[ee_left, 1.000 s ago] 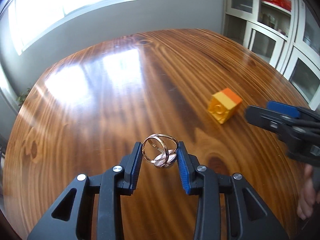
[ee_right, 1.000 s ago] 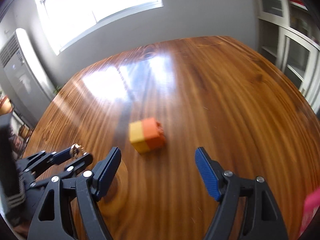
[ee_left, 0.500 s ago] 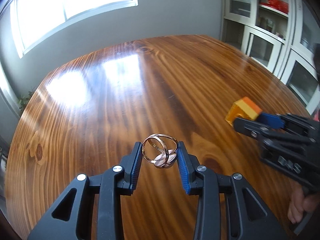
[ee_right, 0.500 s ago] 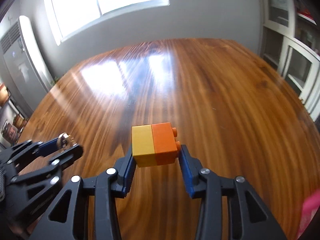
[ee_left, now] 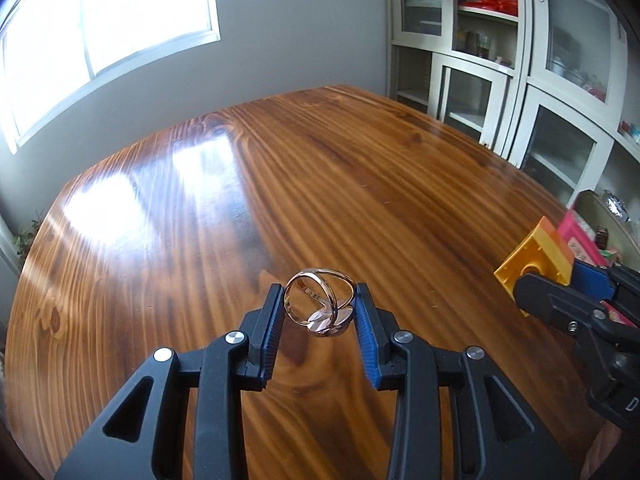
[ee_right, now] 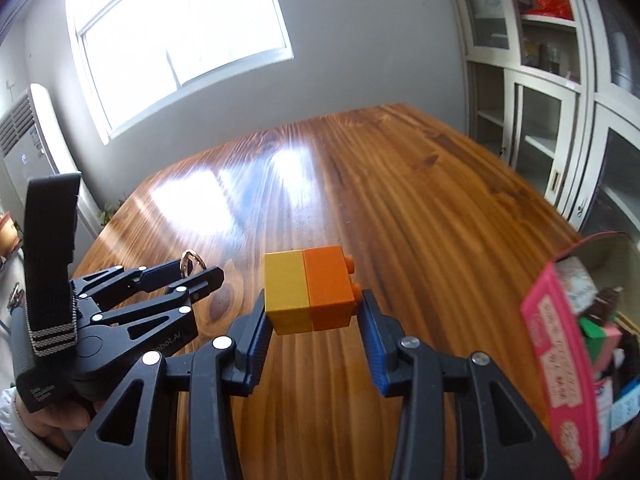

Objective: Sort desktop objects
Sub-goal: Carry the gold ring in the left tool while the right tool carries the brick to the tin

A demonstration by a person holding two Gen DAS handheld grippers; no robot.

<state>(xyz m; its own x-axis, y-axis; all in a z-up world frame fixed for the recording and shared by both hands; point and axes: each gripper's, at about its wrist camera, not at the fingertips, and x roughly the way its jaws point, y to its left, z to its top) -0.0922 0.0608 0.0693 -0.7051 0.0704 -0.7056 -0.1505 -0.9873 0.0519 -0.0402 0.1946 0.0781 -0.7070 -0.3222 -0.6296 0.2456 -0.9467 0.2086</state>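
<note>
My left gripper (ee_left: 319,312) was clamped on a gold ring (ee_left: 320,306), lifted clear of the wooden table (ee_left: 280,200); my right gripper (ee_right: 314,320) pinched a yellow-and-orange block (ee_right: 310,292) between its blue pads (ee_right: 374,344), also off the wood; at three o'clock in the right view stood a pink box (ee_right: 560,344), its contents perhaps packets, too blurred to name; beyond, at one o'clock, white cabinets (ee_left: 500,60).
</note>
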